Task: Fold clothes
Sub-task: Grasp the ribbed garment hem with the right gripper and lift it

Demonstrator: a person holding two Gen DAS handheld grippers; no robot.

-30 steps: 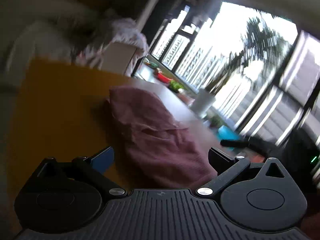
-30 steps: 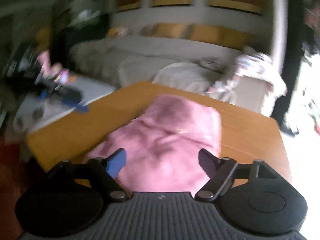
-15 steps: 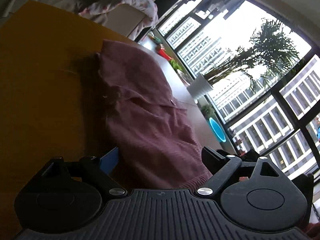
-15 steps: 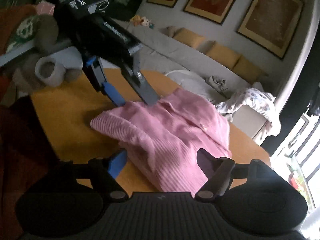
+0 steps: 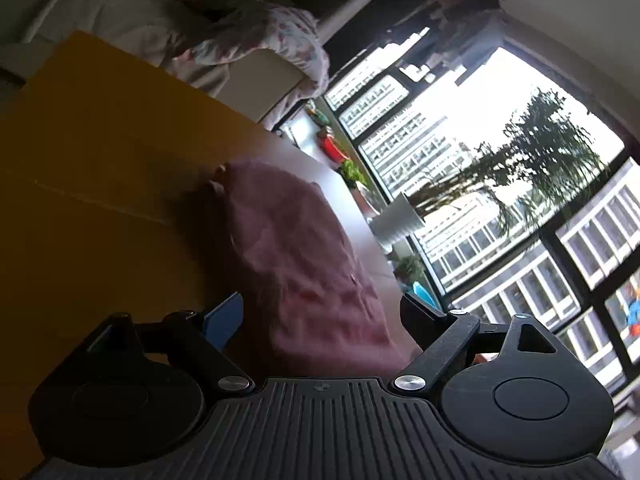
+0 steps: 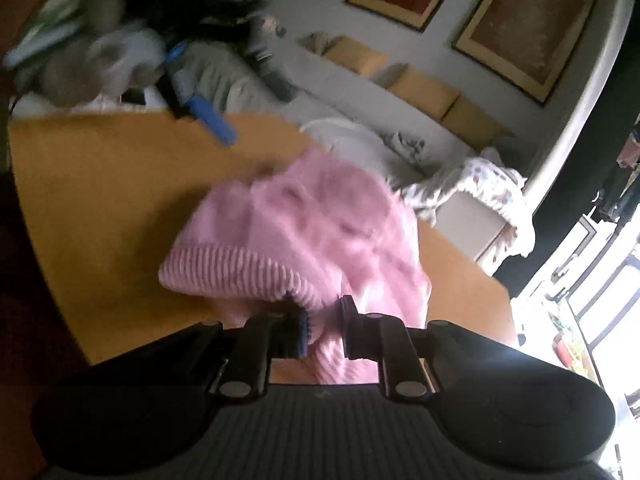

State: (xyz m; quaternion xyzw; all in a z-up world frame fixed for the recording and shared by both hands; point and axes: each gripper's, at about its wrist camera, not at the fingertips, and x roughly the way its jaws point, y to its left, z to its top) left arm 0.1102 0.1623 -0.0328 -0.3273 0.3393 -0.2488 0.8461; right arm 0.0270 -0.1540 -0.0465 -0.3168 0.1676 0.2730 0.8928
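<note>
A pink ribbed knit sweater (image 6: 312, 232) lies bunched on the yellow wooden table (image 6: 100, 200). My right gripper (image 6: 322, 328) is shut on the sweater's ribbed hem at its near edge. In the left wrist view the sweater (image 5: 296, 264) reaches up between the fingers of my left gripper (image 5: 324, 316), which is open and holds nothing. The left gripper also shows blurred in the right wrist view (image 6: 208, 116), above the table's far left edge, away from the sweater.
A grey sofa (image 6: 360, 120) with yellow cushions and a floral cloth (image 6: 480, 184) stands behind the table. A white plant pot (image 5: 396, 220) and big windows are beyond the table's right side.
My right gripper has closed on the sweater's ribbed hem. My left gripper has pulled back from the sweater toward the table's far left edge and stays open.
</note>
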